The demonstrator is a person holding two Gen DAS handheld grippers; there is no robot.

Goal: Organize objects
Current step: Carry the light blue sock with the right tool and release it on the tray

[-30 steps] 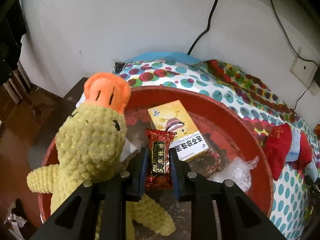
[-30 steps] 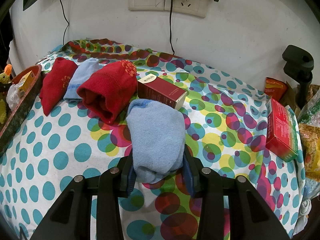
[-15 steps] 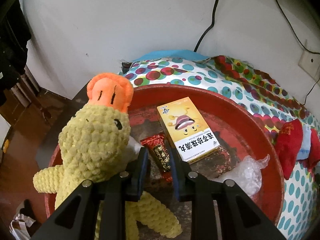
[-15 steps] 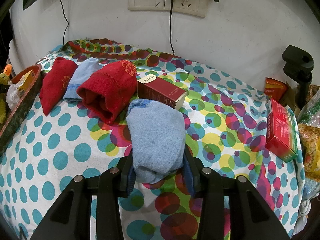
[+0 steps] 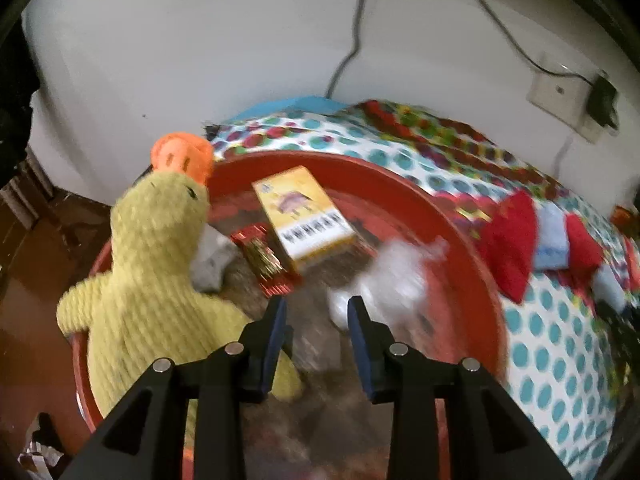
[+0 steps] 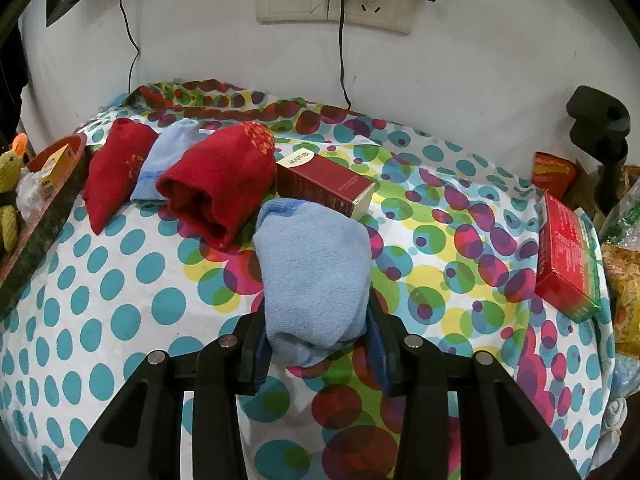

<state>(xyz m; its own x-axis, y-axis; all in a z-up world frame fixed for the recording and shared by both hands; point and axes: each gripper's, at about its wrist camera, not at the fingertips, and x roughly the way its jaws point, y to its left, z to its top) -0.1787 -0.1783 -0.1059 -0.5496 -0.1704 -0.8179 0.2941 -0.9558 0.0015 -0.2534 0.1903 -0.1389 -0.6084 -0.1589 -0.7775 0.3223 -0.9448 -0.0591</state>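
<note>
The left gripper [image 5: 315, 312] hangs over the red bowl [image 5: 472, 280]; its jaws have just been opening and nothing is between them; the candy [image 5: 264, 258] lies in the bowl, beside the yellow box [image 5: 304, 216] and the duck [image 5: 148, 264]; a clear wrap [image 5: 396, 276] lies there too. The right gripper [image 6: 316, 350] has its jaws closed on a blue sock [image 6: 316, 272] over the spotted cloth [image 6: 120, 300]; a red sock [image 6: 220, 184] and a dark red box [image 6: 324, 184] lie just behind it.
</note>
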